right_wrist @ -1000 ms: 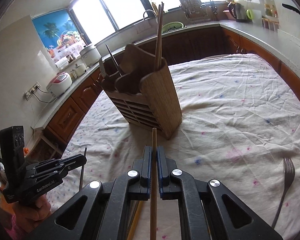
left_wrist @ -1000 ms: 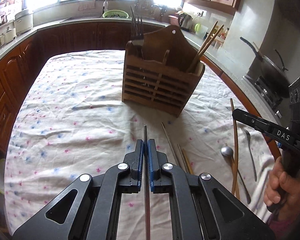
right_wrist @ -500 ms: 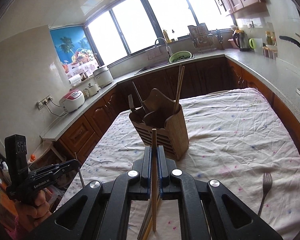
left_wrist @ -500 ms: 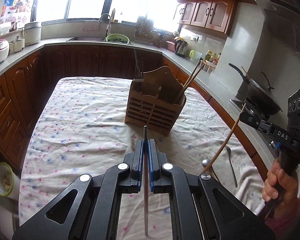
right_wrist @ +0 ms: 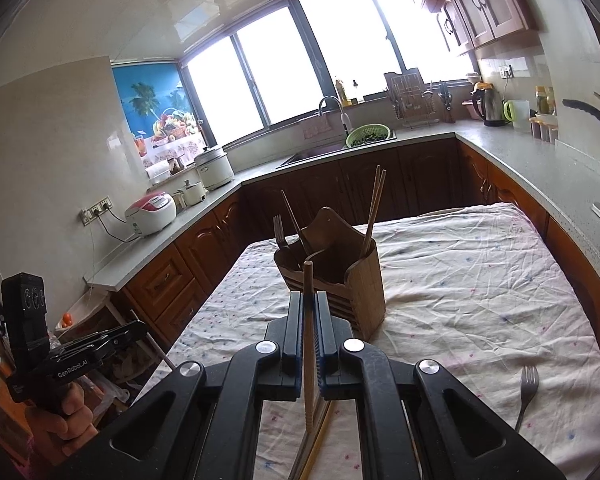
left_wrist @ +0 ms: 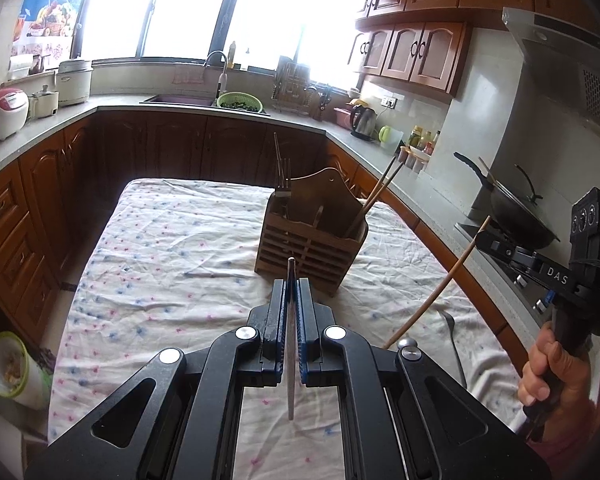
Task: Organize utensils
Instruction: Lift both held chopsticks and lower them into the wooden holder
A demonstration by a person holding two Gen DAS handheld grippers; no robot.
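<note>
A slatted wooden utensil holder (left_wrist: pixel 312 240) (right_wrist: pixel 336 276) stands mid-table with a fork and two chopsticks sticking out of it. My left gripper (left_wrist: pixel 291 292) is shut on a thin grey metal chopstick (left_wrist: pixel 290 344), held well above the cloth and short of the holder. My right gripper (right_wrist: pixel 309 308) is shut on a wooden chopstick (right_wrist: pixel 308 344), also lifted off the table. In the left wrist view the right gripper (left_wrist: pixel 485 240) appears at the right edge with the wooden chopstick (left_wrist: pixel 436 288) slanting down from it. The left gripper (right_wrist: pixel 134 330) shows at the lower left of the right wrist view.
A flowered tablecloth (left_wrist: pixel 172 248) covers the table. A spoon (left_wrist: pixel 452 340) lies on it near the right edge, a fork (right_wrist: pixel 526 392) lies to the right, and more chopsticks (right_wrist: pixel 320 440) lie under the right gripper. Counters, a sink and a wok (left_wrist: pixel 516 216) ring the table.
Both grippers have risen off the table with their chopsticks and tilted up, so the holder looks smaller and farther away. The wooden chopstick now hangs slanted in the air.
</note>
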